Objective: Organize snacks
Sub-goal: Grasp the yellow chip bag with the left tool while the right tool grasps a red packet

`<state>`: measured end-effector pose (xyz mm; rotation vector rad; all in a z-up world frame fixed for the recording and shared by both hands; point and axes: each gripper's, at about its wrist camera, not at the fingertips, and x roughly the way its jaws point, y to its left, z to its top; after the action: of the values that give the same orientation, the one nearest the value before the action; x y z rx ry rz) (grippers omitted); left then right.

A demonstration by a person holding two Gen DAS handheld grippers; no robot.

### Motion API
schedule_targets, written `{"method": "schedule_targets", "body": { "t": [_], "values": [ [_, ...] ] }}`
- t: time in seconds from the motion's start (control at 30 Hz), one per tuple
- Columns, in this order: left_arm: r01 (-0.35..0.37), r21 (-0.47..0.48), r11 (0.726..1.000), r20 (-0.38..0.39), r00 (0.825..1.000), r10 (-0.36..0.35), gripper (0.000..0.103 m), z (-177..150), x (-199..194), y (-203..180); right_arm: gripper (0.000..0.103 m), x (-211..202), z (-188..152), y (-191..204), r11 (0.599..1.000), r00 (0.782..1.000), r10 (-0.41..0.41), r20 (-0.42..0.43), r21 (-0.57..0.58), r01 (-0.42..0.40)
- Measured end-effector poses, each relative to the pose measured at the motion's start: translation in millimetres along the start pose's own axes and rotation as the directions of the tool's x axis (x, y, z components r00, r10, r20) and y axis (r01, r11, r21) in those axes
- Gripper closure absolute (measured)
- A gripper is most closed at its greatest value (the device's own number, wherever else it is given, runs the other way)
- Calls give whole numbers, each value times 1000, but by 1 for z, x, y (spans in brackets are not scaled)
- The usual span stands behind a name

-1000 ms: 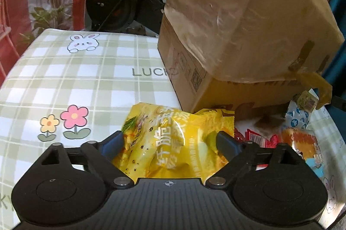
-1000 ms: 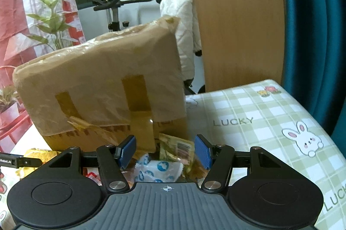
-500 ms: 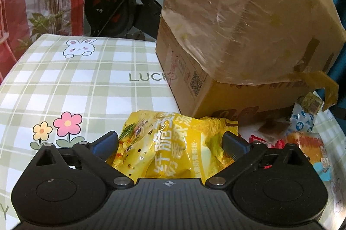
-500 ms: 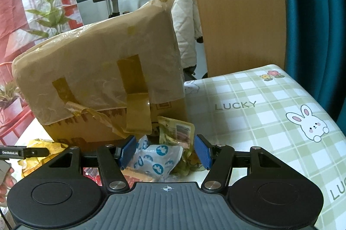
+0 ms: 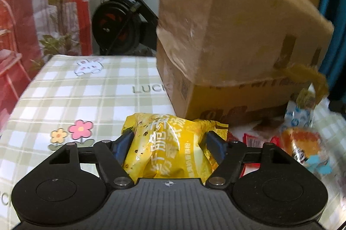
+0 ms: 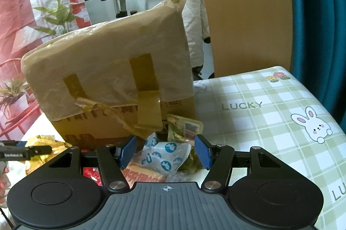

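Note:
My left gripper (image 5: 169,141) is shut on a yellow snack bag (image 5: 170,150), its blue pads pressing both sides of the bag just above the checked tablecloth (image 5: 86,100). My right gripper (image 6: 164,151) is open over a pile of snacks: a white packet with blue prints (image 6: 166,156) lies between its fingers, a green-yellow packet (image 6: 183,128) sits behind it. More snacks, red packets (image 5: 250,140) and an orange one (image 5: 302,145), lie right of the yellow bag. The left gripper's tip and the yellow bag (image 6: 43,143) show at the right wrist view's left edge.
A large cardboard box (image 5: 233,39) wrapped in plastic and tape stands on the table just behind the snacks; it also fills the middle of the right wrist view (image 6: 112,83). An exercise bike (image 5: 121,24) stands beyond the table. A teal curtain (image 6: 313,13) hangs at right.
My left gripper's fingers have closed in on the yellow bag and now squeeze it. My right gripper has come closer over the white-and-blue packet, still open.

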<state>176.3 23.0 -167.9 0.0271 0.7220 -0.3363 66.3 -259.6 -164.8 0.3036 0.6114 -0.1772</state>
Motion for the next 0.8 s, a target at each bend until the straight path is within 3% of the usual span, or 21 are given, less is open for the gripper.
{"method": "schedule_targets", "body": {
  "t": [0.2, 0.43, 0.67, 0.8],
  "values": [
    [-27, -70, 997, 75, 997, 32, 27, 6, -34, -1, 47, 4, -4, 11, 996, 997, 71, -42, -45, -73],
    [-83, -155, 985, 109, 989, 100, 27, 8, -60, -6, 53, 19, -6, 37, 984, 983, 138, -118, -92, -150],
    [-210, -153, 966, 119, 966, 229, 27, 15, -77, 8, 54, 47, -12, 82, 950, 952, 216, -215, -179, -256],
    [-230, -187, 955, 116, 960, 254, 27, 18, -80, 18, 52, 67, -15, 118, 918, 934, 253, -253, -240, -314]
  ]
}}
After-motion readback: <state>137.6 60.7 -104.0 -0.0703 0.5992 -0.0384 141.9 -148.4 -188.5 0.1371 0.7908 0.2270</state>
